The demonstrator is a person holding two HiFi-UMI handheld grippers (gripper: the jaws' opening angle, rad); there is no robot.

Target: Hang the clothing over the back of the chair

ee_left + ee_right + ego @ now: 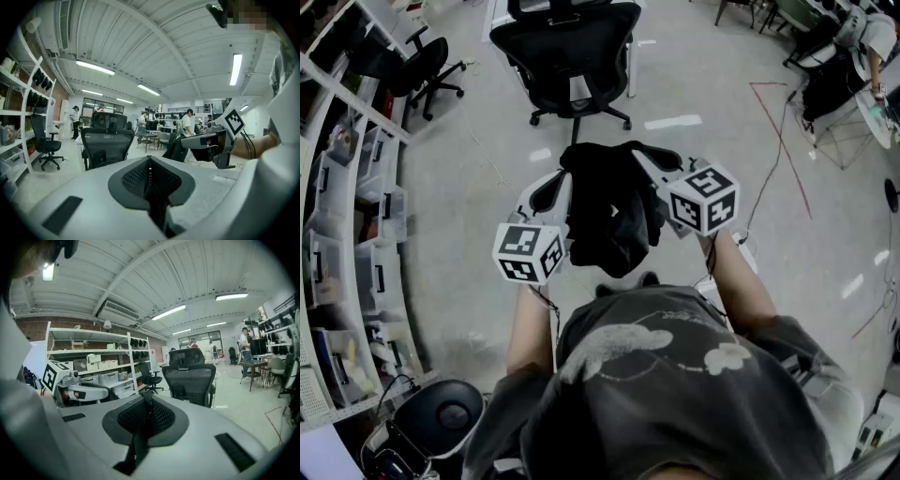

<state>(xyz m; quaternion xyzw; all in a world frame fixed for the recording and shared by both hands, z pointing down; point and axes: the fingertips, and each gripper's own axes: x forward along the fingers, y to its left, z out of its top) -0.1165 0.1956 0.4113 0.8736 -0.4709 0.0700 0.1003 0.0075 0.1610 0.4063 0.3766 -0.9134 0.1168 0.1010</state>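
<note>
Black clothing (pixel 614 220) held up in both tongs above a pale grey floor (pixel 694 89), facing a black mesh office chair (pixel 567 47).

Large workroom under a white ribbed ceiling with strip lights. White shelving (pixel 356 234) loaded with storage bins along the left edge, a second office chair (pixel 431 66) beside it. Red line (pixel 783 131) marked on the floor to the right, people standing further off at the back. Open floor between the person and the office chair ahead, and more open floor to the right. Left tongs (pixel 150 159) closed, pinching a dark fold of the clothing. Right tongs (pixel 147 397) closed on it likewise. Clothing bunched and hanging between the two tongs, top edge at their tips, lower part drooping toward the person's chest, apart from the chair back.
</note>
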